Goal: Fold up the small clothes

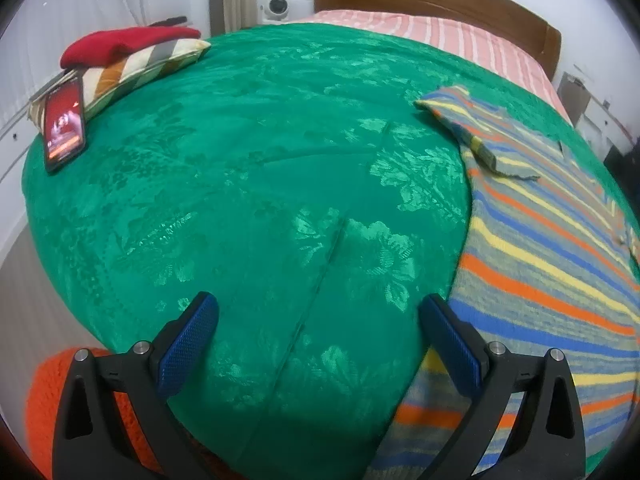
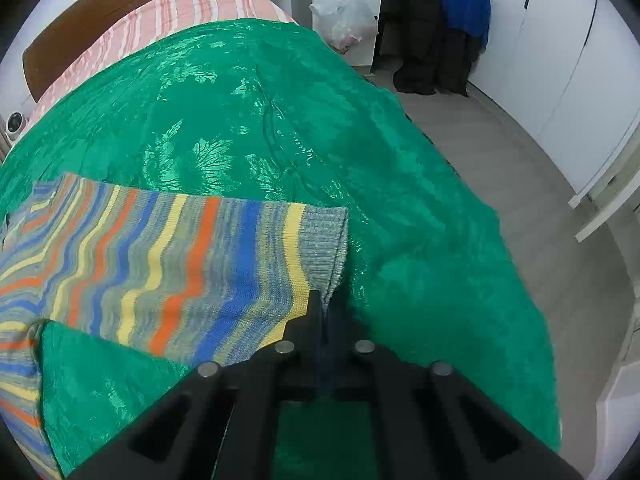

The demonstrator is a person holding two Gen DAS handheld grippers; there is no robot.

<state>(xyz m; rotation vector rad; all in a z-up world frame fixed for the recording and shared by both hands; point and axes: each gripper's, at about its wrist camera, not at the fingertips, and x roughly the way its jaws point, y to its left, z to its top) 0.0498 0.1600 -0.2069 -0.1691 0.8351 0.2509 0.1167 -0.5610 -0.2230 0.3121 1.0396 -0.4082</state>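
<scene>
Right gripper (image 2: 326, 300) pinches the striped knit sweater (image 2: 168, 256) at its hem corner. Left gripper (image 1: 318, 316), fingers spread, hovers over the green bedspread (image 1: 248, 152), sweater at 3 o'clock.

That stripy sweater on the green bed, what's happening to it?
Someone is folding it with two tools. The right hand-held gripper is shut on the grey cuff end of the striped sweater, holding up one sleeve. The left hand-held gripper is open, holds nothing, and hangs over the green bedspread just beside the sweater. One sleeve already lies folded across the sweater. A phone and a red garment rest on a striped pillow.
</scene>
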